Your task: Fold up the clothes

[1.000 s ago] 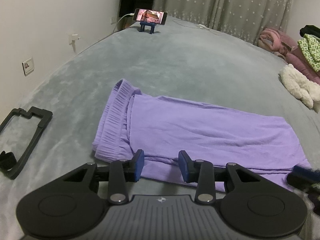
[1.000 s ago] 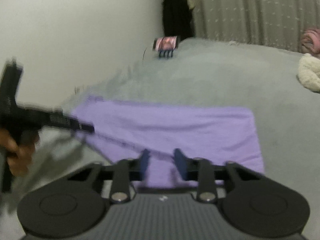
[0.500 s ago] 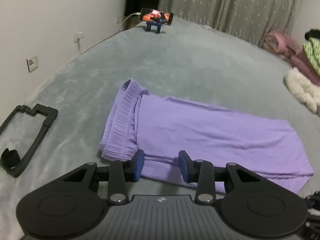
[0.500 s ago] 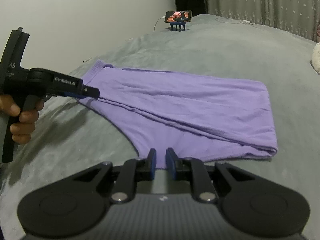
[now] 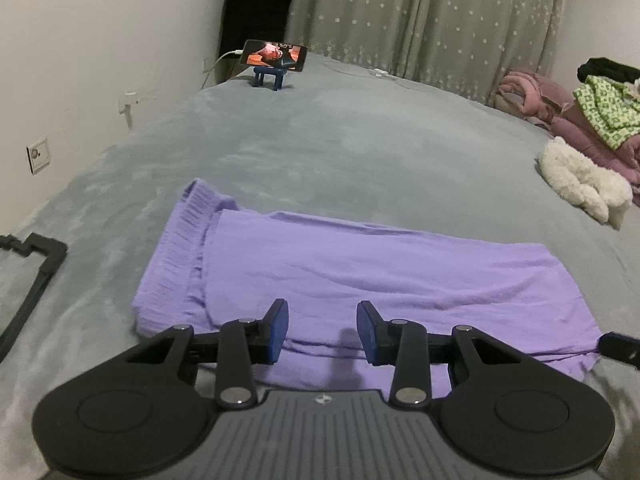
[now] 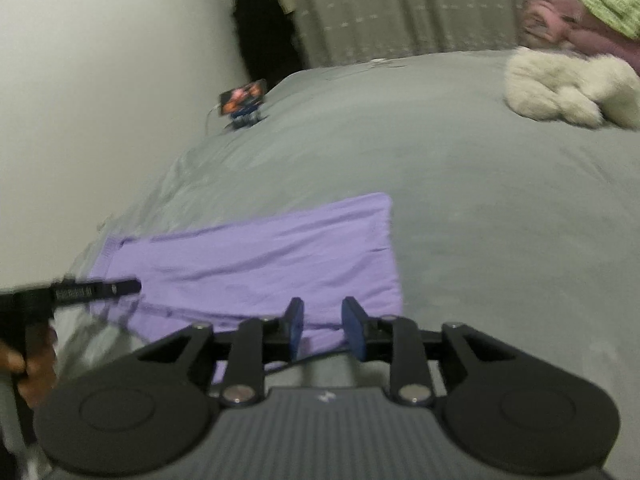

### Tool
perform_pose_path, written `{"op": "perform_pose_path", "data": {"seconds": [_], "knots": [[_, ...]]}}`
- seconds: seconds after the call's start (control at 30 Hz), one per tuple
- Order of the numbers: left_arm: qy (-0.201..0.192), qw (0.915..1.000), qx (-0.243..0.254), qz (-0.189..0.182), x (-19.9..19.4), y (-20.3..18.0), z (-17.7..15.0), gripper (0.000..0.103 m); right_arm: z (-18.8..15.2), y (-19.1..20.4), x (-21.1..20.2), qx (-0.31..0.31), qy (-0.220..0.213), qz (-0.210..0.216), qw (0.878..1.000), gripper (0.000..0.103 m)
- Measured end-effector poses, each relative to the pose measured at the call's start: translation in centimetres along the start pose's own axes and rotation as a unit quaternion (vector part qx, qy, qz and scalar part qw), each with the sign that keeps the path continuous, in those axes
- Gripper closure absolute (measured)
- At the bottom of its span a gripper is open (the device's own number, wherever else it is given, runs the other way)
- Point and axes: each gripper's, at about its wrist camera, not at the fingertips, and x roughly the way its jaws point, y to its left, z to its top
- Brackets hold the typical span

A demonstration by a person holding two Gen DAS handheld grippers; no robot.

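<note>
grey bed (image 5: 360,152), star curtain (image 5: 440,16) behind; purple pants (image 5: 360,272) flat on it. left tongs (image 5: 322,332) released; right tongs (image 6: 322,330) opening, empty. black frame (image 5: 36,280) only in left view.

Right view blurred; black frame (image 5: 36,280) cut off – left edge

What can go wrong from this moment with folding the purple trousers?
1. The right claw, its jaws opening with no cloth between them, may catch only the top layer of the purple trousers and undo the fold.
2. The left claw is open above the near edge and may drag it into wrinkles.
</note>
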Motion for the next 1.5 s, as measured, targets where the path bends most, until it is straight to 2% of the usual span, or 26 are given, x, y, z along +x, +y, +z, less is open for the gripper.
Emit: {"op": "perform_pose_path", "data": {"seconds": [0.23,0.33,0.5,0.67,0.9,1.0,1.17,1.5], "knots": [[0.004,0.999,0.036,0.026,0.8,-1.2,-0.7,0.066,0.1,-2.9,0.4,0.06,-0.003,-0.033,0.998,0.067],[0.001,0.9992,0.033,0.02,0.3,-1.3,-0.6,0.066,0.1,-3.0,0.6,0.055,-0.004,-0.041,0.998,0.061],[-0.016,0.9986,0.048,0.014,-0.2,-2.1,-0.5,0.066,0.1,-3.6,0.7,0.077,-0.007,-0.035,0.996,0.06],[-0.016,0.997,0.074,0.019,0.5,-3.1,-0.9,0.065,-0.1,-5.1,1.3,0.131,-0.001,-0.012,0.991,0.06],[-0.006,0.9973,0.071,0.017,0.7,-3.3,-1.0,0.063,-0.6,-6.1,1.9,0.18,0.001,0.024,0.983,0.058],[-0.007,0.9981,0.061,0.003,0.4,-3.3,-0.9,0.062,-0.7,-5.9,2.2,0.182,0.005,0.032,0.983,0.059],[-0.002,0.9962,0.083,0.025,1.0,-3.7,-1.3,0.061,-0.8,-5.3,2.2,0.173,0.005,0.032,0.984,0.061],[0.001,0.996,0.085,0.028,1.0,-3.9,-1.2,0.061,-1.3,-5.2,2.2,0.204,0.004,0.062,0.977,0.061]]}}
